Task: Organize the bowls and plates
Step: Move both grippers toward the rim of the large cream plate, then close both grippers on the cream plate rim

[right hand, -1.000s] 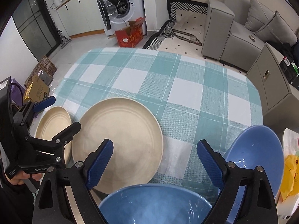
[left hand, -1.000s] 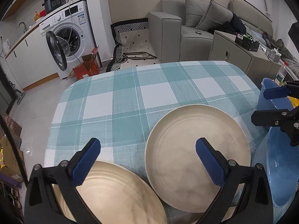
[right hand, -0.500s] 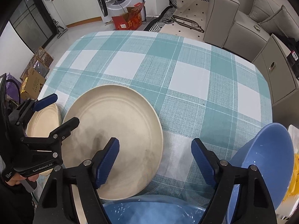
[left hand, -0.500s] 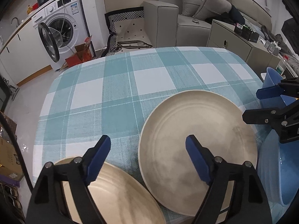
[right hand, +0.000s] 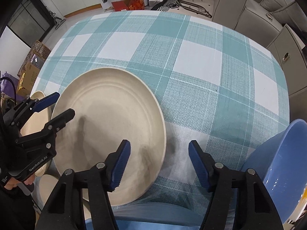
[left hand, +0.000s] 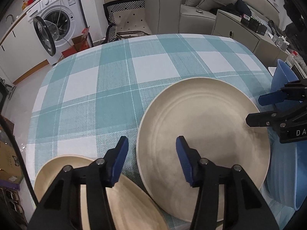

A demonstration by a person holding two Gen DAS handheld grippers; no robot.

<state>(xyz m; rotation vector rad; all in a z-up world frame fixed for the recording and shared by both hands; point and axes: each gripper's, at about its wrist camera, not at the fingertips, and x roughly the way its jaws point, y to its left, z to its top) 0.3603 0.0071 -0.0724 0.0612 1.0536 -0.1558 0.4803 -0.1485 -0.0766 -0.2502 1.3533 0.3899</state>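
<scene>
Straddling: the left gripper [left hand: 151,156] hangs with its ribbed blue pads parted to a moderate gap on either side of the near-left rim of the large plate [left hand: 205,134], gripping nothing.
Right gripper [right hand: 159,162]: jaws spread to a similar gap and empty, one pad over the same plate's right edge, the other over bare cloth.
Large plate: round, matte cream, with faint concentric ridges; it lies flat between the two claws, ahead of both.
Small plate [left hand: 63,168]: same cream finish, shallow, directly under the left claw's black frame, close beside the large plate; whether the two touch cannot be told.
Bowls: a glossy blue bowl [right hand: 284,164] with steep smooth walls sits just right of the right claw; a second blue bowl [right hand: 145,224] lies beneath its frame.
Tablecloth [right hand: 201,72]: coarse woven teal-and-white check, stretching well ahead of both claws.
</scene>
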